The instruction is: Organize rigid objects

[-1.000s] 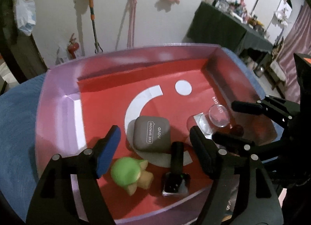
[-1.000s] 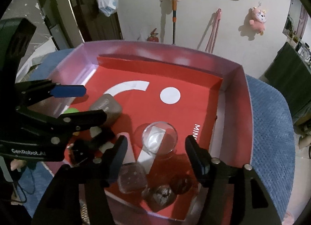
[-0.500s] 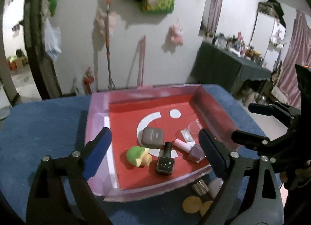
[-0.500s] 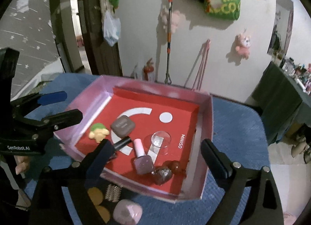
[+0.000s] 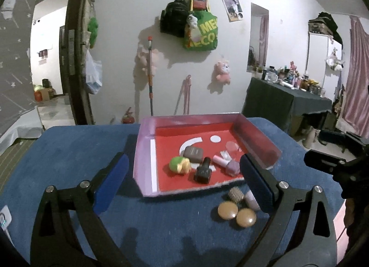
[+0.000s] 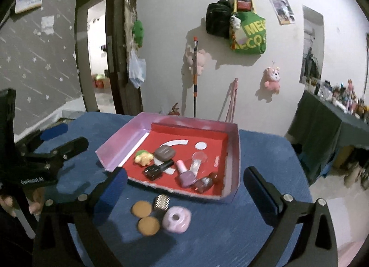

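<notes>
Both my grippers, left [image 5: 182, 175] and right [image 6: 184, 188], gape empty; ahead, a glossy black bottle [image 5: 203, 170] lies cap-away in a red tray [image 5: 147, 151].

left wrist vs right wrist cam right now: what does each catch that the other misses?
Left wrist only: nothing among the task items; it sees the pale purple case only partly, cut off by its own finger.

Right wrist only: the dark glittery bottle in the tray's near right corner, and the whole purple case.

Both: the red tray holding the green-capped toy, brown compact, black bottle and pink bottle; outside it on the blue cloth, two tan discs and a ribbed metal piece. Both sets of fingers are open and empty.
</notes>
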Available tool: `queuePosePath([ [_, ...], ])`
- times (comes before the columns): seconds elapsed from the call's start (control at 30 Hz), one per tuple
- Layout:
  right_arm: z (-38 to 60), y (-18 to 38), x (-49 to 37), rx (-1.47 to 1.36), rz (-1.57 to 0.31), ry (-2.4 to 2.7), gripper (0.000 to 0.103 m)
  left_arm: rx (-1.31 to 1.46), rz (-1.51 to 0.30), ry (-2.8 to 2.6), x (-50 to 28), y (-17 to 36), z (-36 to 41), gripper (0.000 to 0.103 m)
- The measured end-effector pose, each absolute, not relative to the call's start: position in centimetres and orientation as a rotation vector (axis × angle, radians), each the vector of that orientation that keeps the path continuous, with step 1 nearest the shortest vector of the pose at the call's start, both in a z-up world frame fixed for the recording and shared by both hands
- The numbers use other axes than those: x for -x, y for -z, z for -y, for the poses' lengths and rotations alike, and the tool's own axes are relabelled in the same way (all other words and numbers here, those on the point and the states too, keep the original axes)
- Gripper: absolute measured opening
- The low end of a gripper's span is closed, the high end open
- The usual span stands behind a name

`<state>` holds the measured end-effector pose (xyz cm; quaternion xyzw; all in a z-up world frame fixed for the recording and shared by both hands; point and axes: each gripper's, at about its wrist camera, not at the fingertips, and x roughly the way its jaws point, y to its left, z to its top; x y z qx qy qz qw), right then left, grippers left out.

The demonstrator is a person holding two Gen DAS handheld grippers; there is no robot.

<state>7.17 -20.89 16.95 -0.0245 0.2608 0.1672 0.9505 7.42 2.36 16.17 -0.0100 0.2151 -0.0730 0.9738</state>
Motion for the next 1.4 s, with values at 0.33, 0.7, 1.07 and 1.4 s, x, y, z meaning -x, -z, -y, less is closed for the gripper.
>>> queuePosePath([
  [0.33, 20.9, -10.8, -4.9, 0.049, -0.561, -0.255, 0.103, 0.069, -0.533, 0.132, -5.3, -10.1, -1.4, 0.098],
  [0.7, 21.0, -5.0, -6.2, 0.021, -0.676, -0.233, 0.103, 0.094, -0.702, 0.096, -6.6, -5.0, -1.2, 0.098],
  [1.07, 21.1, -3.8, -6.8, 0.013, -0.714, -0.23, 0.103, 0.089, -0.754, 0.089, -7.2, -4.0, -1.2, 0.098],
  [1.4, 21.0, -4.0, -8.4, 0.017, -0.762, -0.243, 0.103, 0.061, -0.787, 0.088, -8.3, -4.4, -0.8, 0.098],
])
